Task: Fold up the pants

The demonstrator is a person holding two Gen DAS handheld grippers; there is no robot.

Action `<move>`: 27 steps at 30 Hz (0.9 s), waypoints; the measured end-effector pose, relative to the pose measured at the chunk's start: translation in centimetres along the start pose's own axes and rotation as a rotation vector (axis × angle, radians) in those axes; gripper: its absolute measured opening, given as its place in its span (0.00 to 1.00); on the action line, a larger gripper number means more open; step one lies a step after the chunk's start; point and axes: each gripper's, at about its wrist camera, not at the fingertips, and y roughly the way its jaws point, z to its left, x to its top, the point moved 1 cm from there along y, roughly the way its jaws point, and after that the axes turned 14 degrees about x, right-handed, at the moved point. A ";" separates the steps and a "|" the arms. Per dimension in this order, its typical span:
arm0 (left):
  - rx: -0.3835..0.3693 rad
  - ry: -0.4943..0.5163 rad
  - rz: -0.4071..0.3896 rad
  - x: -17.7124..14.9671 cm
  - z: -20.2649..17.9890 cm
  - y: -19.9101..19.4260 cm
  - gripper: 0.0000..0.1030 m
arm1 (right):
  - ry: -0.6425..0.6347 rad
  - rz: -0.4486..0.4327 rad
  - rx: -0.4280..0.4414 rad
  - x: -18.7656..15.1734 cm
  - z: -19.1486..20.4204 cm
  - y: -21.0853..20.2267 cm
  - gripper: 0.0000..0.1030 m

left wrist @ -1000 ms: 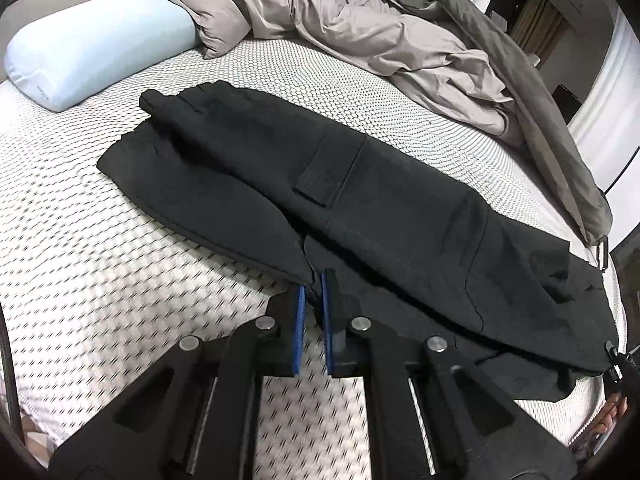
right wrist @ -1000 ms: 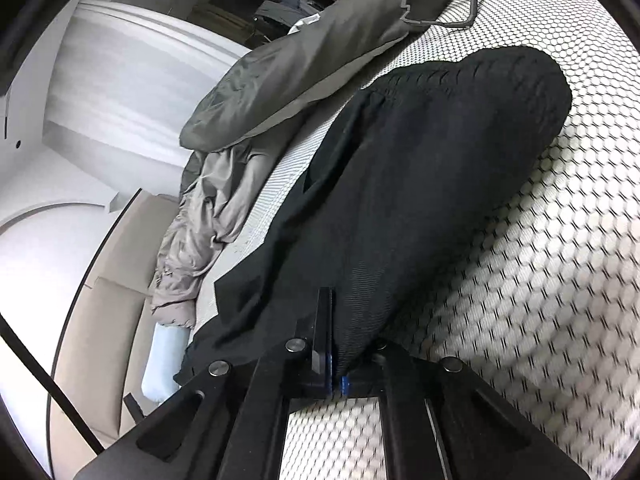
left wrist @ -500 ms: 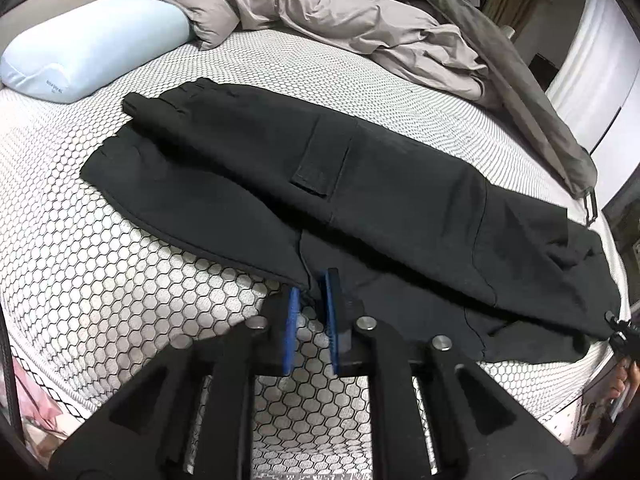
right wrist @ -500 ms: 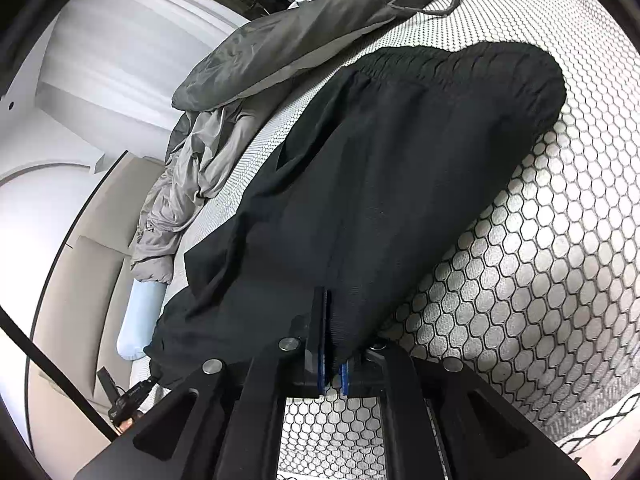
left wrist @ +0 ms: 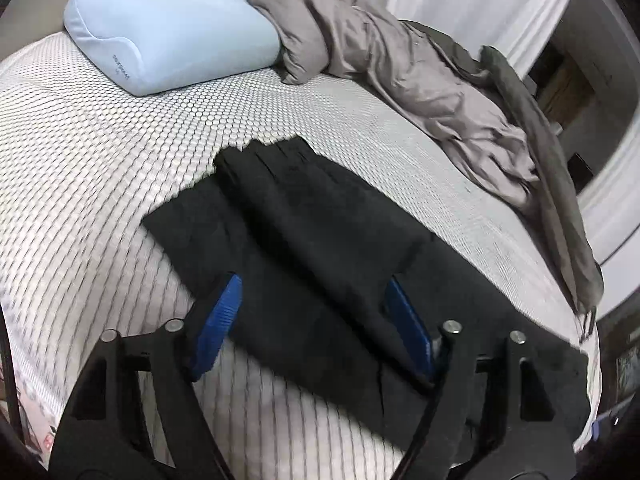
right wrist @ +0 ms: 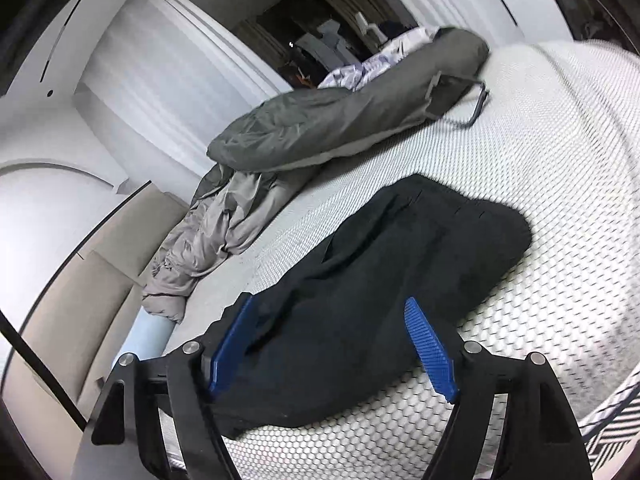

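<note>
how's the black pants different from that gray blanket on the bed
The black pants lie spread fairly flat near the bed's front edge; the gray blanket is bunched up at the far side. The pants are plain black; the blanket shows a lighter and a darker gray face. Both rest on the honeycomb-patterned mattress.

Matt black cloth pants, honeycomb-textured mattress cover, perhaps satiny grey duvet, ribbed blue tool pads

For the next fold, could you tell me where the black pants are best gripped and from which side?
Probably the cuff end of the black pants, pinched at its two corners from the near bed edge: the pants lie flat with that hem free on the mattress.
</note>
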 end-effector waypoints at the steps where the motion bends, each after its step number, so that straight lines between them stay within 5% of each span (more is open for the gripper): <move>1: 0.008 -0.022 0.012 0.6 0.1 0.9 0.63 | 0.008 0.009 -0.005 0.0 -0.1 0.8 0.75; 2: 0.006 -0.038 0.025 1.1 0.1 1.8 0.49 | 0.013 0.029 -0.008 -0.2 -0.4 1.7 0.75; 3: 0.006 -0.054 0.045 1.3 0.4 2.8 0.22 | 0.010 0.041 -0.005 0.1 -0.1 3.2 0.75; 5: 0.019 -0.080 0.072 1.5 0.6 4.3 0.00 | 0.019 0.079 -0.036 0.0 -0.4 4.7 0.75; 12: 0.078 -0.026 -0.149 0.7 2.6 -2.5 0.00 | 0.001 0.119 -0.050 -0.4 -1.0 7.4 0.75; 17: 0.188 0.020 0.038 -0.5 4.5 2.1 0.01 | -0.005 0.131 -0.065 -0.8 -1.2 7.6 0.75; 20: 0.206 0.018 0.022 -0.3 4.4 1.6 0.02 | 0.007 0.121 -0.073 -0.8 -1.8 6.7 0.75; 27: 0.201 -0.050 -0.048 -0.6 4.7 -2.5 0.38 | 0.052 0.013 -0.113 0.4 -3.4 2.9 0.75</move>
